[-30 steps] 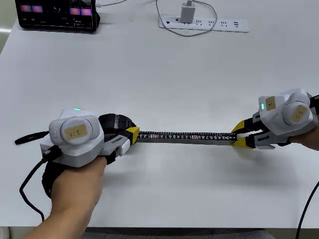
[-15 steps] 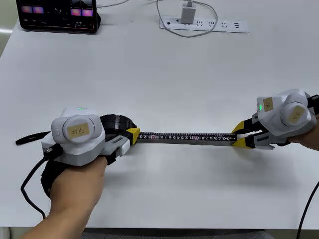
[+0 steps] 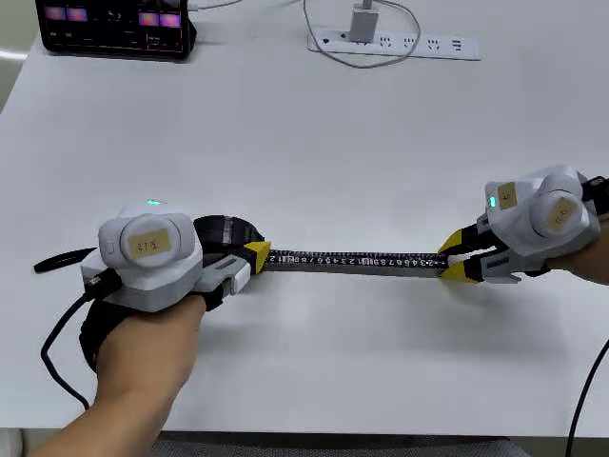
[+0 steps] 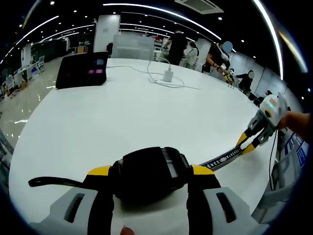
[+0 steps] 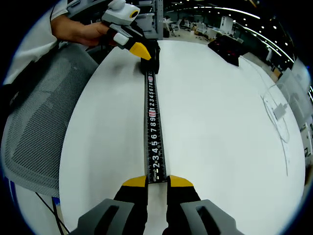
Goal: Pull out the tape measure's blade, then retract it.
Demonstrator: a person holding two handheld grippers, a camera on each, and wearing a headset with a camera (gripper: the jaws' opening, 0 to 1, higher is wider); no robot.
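Plainly, tape measure case (image 3: 226, 238): black, rounded, lying on the white tabletop (image 3: 314, 143).
blade (image 3: 357, 260): dark with pale numerals, drawn out flat to the right of the case.
left gripper (image 4: 151, 170): jaws clamped round the case.
right gripper (image 5: 157, 182): jaws pinching the blade's end farthest from the case, seemingly at its hook.

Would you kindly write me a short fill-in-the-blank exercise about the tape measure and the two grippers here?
The left gripper is shut on the black ____ of the tape measure.
The right gripper pinches the end of the drawn-out ____, printed with numbers.
Both grippers' jaw tips are coloured ____.
Missing words: case; blade; yellow.
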